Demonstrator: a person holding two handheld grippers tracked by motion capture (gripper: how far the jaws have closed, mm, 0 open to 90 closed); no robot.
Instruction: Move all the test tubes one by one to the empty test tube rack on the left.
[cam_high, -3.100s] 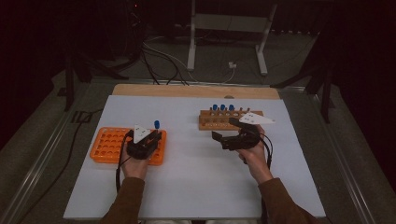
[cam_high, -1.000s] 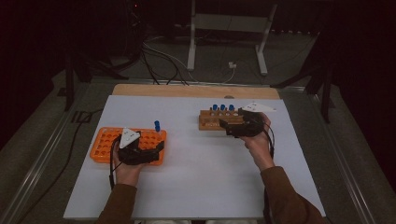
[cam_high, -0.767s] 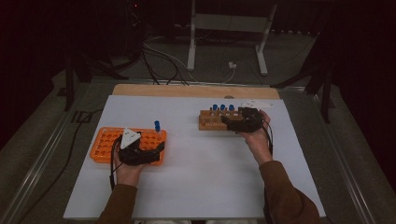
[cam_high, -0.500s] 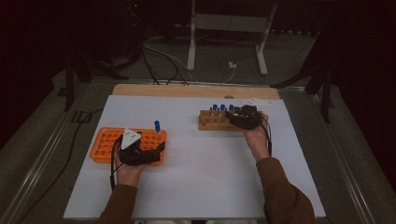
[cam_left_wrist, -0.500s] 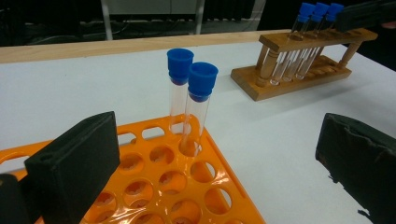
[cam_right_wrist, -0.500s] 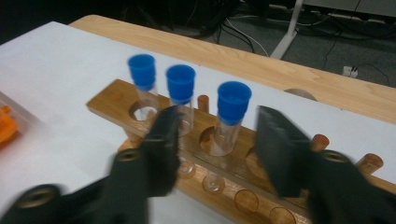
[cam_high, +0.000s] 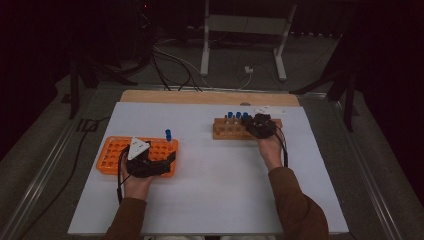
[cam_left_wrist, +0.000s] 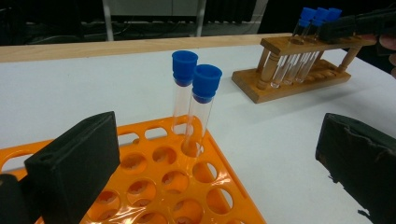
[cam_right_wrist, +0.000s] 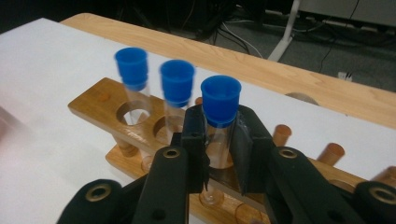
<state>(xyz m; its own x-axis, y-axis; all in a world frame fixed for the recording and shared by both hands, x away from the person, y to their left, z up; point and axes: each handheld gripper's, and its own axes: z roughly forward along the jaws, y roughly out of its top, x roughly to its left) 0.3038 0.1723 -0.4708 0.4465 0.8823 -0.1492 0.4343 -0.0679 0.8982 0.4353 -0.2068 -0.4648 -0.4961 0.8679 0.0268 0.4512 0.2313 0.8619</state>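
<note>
- In the right gripper view, the right gripper (cam_right_wrist: 218, 140) has just closed its jaws on a clear test tube (cam_right_wrist: 219, 135) with a blue cap; the tube stands upright between the 2 black pads, which press on its glass just below the cap
- That gripped tube sits in the wooden rack (cam_right_wrist: 100, 109); 2 more blue-capped tubes (cam_right_wrist: 177, 93) stand in holes at 10 o'clock from it, close beside
- In the high view, the right gripper (cam_high: 261, 125) covers the right end of the wooden rack (cam_high: 222, 131), at about 1 o'clock on the white table (cam_high: 210, 190)
- The left gripper (cam_high: 150, 162) lies over the orange rack (cam_high: 112, 155) at about 9 o'clock on the table, well apart from the wooden rack
- In the left gripper view, its jaws stand wide with nothing between the pads; 2 capped tubes (cam_left_wrist: 201, 112) stand upright in the orange rack (cam_left_wrist: 187, 196) ahead at 12 o'clock, beyond the jaws and not touched
</note>
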